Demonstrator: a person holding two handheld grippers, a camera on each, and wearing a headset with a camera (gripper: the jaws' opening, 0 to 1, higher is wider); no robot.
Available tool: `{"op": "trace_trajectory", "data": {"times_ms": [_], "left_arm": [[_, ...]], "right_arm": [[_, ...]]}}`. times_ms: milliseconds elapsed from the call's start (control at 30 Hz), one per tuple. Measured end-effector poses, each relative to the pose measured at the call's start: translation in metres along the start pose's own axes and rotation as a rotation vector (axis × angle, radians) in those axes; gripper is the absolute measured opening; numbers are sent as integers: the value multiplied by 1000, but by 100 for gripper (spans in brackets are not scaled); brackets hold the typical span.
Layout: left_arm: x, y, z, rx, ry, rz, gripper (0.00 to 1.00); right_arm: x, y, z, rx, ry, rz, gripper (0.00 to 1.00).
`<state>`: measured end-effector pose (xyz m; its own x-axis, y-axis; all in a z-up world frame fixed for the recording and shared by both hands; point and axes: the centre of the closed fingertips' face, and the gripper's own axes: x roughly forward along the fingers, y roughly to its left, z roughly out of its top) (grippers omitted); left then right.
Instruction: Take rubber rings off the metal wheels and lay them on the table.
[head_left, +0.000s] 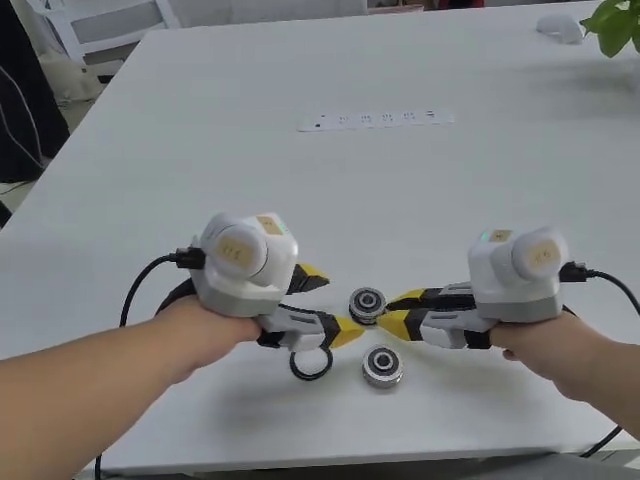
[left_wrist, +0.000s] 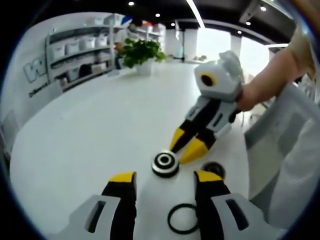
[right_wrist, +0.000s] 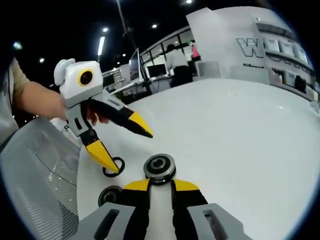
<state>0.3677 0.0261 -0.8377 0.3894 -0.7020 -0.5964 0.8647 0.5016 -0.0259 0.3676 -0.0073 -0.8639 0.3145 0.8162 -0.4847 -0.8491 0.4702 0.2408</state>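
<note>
Two metal wheels (head_left: 382, 366) (dark hubs), one thin black rubber ring (head_left: 310, 363) alongside

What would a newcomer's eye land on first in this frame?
Near the front edge of the table, the left hand-held gripper, jaws open, faces the right hand-held gripper, whose jaws are nearly together at a metal wheel. A loose black rubber ring and a second wheel lie nearer the person.

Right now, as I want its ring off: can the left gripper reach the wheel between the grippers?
Probably yes: the left gripper stands open, with the wheel just ahead on bare table. The loose rubber ring lies behind its tips; the right gripper crowds the far side.
</note>
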Motion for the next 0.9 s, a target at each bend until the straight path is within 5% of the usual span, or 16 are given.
{"op": "trace_trajectory", "data": {"times_ms": [900], "left_arm": [[23,-6,10,10,-7,-25,28]], "right_arm": [[1,0,-2,0,-8,-2,7]]}}
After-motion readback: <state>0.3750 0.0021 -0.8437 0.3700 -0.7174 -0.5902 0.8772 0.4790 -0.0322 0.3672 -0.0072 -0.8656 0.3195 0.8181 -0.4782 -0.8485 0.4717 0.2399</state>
